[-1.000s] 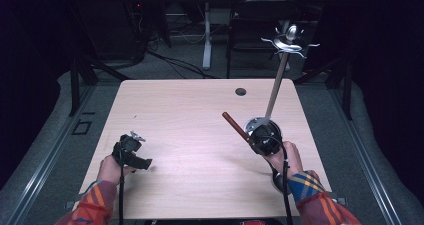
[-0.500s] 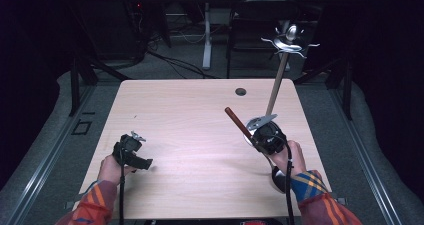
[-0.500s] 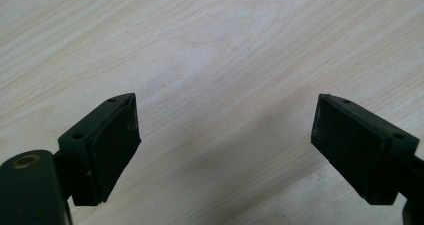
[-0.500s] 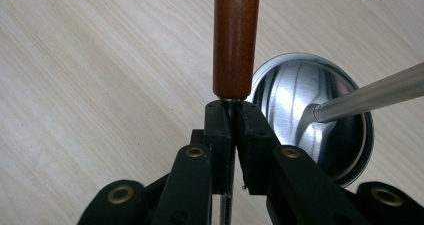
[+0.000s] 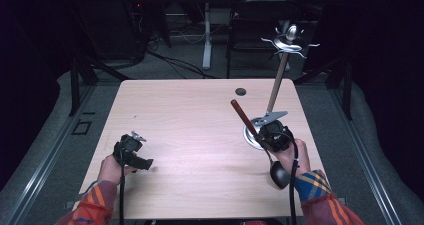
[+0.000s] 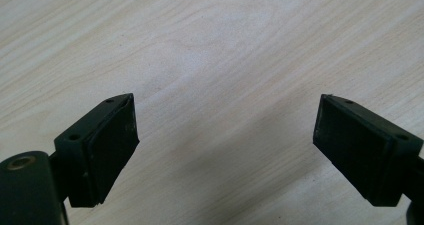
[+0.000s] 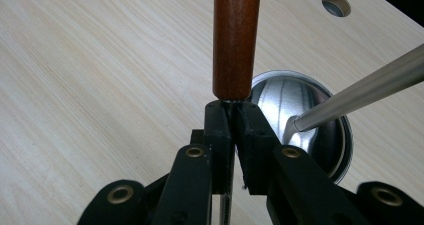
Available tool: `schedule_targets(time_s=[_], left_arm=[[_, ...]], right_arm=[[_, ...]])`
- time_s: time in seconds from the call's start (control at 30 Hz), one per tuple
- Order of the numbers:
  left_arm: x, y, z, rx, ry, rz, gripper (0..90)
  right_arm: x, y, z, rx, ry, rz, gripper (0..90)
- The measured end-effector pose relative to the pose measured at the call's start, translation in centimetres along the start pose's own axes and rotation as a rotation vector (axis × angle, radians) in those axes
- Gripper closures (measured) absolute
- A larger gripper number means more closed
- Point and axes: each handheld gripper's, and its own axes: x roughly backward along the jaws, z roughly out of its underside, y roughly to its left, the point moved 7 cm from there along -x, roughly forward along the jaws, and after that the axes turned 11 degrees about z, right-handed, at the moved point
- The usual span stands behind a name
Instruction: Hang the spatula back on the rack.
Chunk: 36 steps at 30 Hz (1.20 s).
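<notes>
Holding a ladle point(image 5: 260, 140) in my right gripper point(image 7: 234, 116), I have the fingers pinching its thin metal shank just below the wooden handle point(image 7: 236, 40); the dark bowl point(image 5: 279, 175) hangs by my hand, above the worktop point(image 5: 200, 130). It seems stiff and bowl-heavy, the shank slick, so I'd grip near the wood. Beside it stands the utensil stand point(image 5: 277, 80). My left gripper point(image 6: 225, 135) has just been opening, fingers spread, nothing between.
</notes>
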Motion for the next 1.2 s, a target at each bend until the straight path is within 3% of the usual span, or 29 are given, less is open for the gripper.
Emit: schedule_targets(time_s=[0.57, 1.2], left_arm=[[-0.1, -0.1, 0.0, -0.014, 0.014, -0.003, 10.8], [-0.6, -0.6, -1.2, -0.042, 0.002, 0.007, 10.9]], right_arm=[[1.2, -1.0, 0.1, -0.049, -0.041, 0.021, 84.3], [3.6, -2.5, 0.7, -0.124, -0.113, 0.055, 84.3]])
